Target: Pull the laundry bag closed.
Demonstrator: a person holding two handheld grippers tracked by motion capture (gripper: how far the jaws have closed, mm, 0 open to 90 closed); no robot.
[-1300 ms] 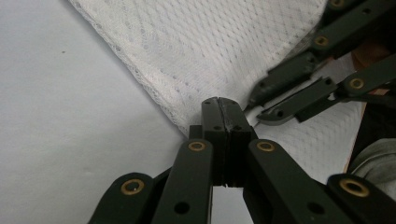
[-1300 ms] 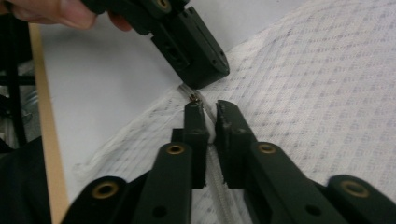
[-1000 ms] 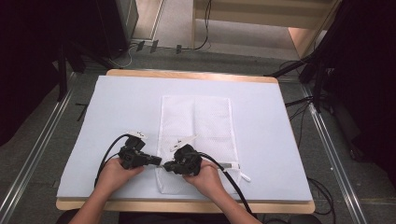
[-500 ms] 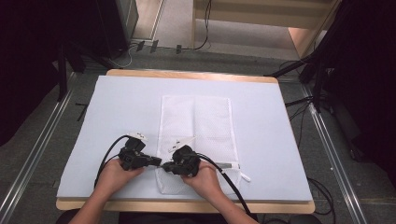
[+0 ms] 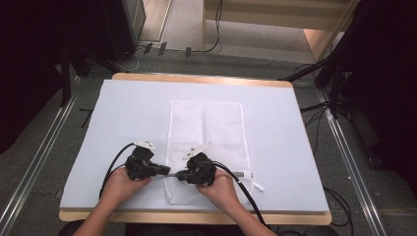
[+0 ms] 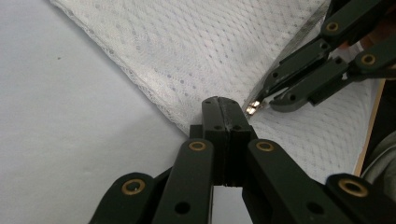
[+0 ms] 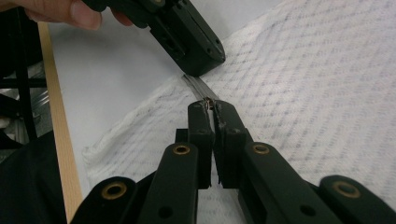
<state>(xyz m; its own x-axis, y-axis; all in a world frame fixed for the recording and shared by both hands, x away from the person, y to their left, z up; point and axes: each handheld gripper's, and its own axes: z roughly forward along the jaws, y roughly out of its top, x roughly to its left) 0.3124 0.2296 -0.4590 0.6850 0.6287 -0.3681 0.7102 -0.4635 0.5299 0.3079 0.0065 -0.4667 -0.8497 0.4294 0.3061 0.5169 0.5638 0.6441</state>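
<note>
While a pale blue mat (image 5: 123, 118) covers the wooden tabletop (image 5: 196, 78), grey floor and dark stands surround it. Near the tabletop's front edge lies a white mesh bag (image 5: 206, 128). Left gripper (image 5: 164, 172) pinches its edge; right gripper (image 5: 179, 175) has just closed on its zipper pull (image 7: 208, 101). Both hands have barely shifted.

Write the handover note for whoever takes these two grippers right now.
Left gripper: shut on the mesh bag at its left edge, by the zipper's end.
Right gripper: its jaws just closed, shut on the zipper pull, close beside the left one.
Bag: flat on the white mat, zipper line across its near end.
Done: both grips set.
Left: probably sliding the pull along the zipper.
</note>
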